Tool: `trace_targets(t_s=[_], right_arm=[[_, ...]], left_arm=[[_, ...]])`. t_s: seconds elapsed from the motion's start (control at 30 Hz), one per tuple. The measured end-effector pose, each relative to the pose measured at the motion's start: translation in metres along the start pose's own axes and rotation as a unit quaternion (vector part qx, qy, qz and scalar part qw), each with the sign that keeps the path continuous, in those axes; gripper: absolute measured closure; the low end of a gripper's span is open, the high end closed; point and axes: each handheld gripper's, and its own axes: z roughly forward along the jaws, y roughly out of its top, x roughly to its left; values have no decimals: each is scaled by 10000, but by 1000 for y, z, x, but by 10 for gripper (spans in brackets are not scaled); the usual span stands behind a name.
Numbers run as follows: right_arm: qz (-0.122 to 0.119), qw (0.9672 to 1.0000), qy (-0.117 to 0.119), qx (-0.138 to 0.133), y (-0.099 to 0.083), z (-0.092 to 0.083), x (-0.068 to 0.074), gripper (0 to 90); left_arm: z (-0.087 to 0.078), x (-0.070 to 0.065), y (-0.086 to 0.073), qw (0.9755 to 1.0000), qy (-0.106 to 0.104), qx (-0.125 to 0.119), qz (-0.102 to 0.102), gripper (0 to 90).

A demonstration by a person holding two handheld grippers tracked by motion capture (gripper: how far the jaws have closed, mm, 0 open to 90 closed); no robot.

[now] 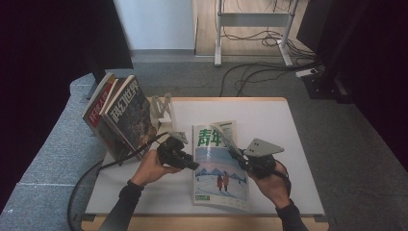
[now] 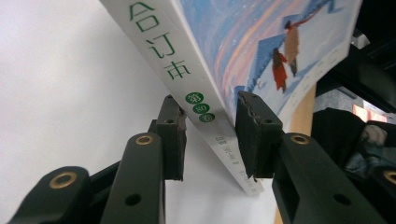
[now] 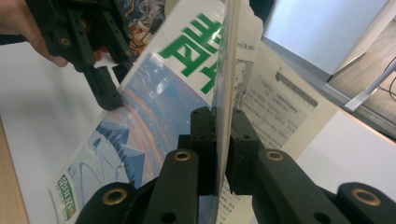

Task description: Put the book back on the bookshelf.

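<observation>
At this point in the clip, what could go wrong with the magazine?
The right claw pinches only the thin front cover; lifting further could crease or tear it. The left claw straddles the magazine at its spine without a clear squeeze, so the magazine may slide on the white table as the cover lifts.

The high view looks forward and down from above the near edge of the white worktop (image 1: 284, 144), taking in the whole of it and the floor beyond. Each gripper view rides close behind its own black jaws. All three share the magazine with the blue snow-scene cover (image 1: 219, 173) (image 2: 261, 51) (image 3: 154, 116); the right gripper view also catches the left hand-held gripper (image 3: 109, 95).
</observation>
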Motion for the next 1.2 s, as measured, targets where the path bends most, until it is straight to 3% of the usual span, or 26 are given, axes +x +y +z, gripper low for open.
trace_targets(t_s=[0.3, 0.43, 0.63, 0.77, 0.87, 1.0, 1.2], right_arm=[[280, 9993, 149, 176, 1, 0, -7, 838], [213, 9995, 97, 214, 2, 4, -8, 850], [153, 9999, 78, 12, 11, 5, -10, 844], [163, 9996, 216, -16, 12, 5, -9, 833], [241, 9994, 242, -46, 10, 2, -10, 834], [376, 9984, 413, -109, 9, -3, -11, 811], [308, 9984, 472, -106, 10, -6, -9, 712]], left_arm=[[-7, -9, -2, 9997, -89, 8, 208, 668], [-10, -8, -1, 9995, -120, -24, 305, 668], [-27, -13, 2, 9974, 238, -147, 667, 682], [-28, -18, -1, 9966, 413, 65, 703, 691], [-30, -25, -4, 9965, 383, 80, 745, 708], [-34, -35, -4, 9951, 414, 287, 849, 727], [-37, -46, -3, 9928, 522, 567, 919, 731]])
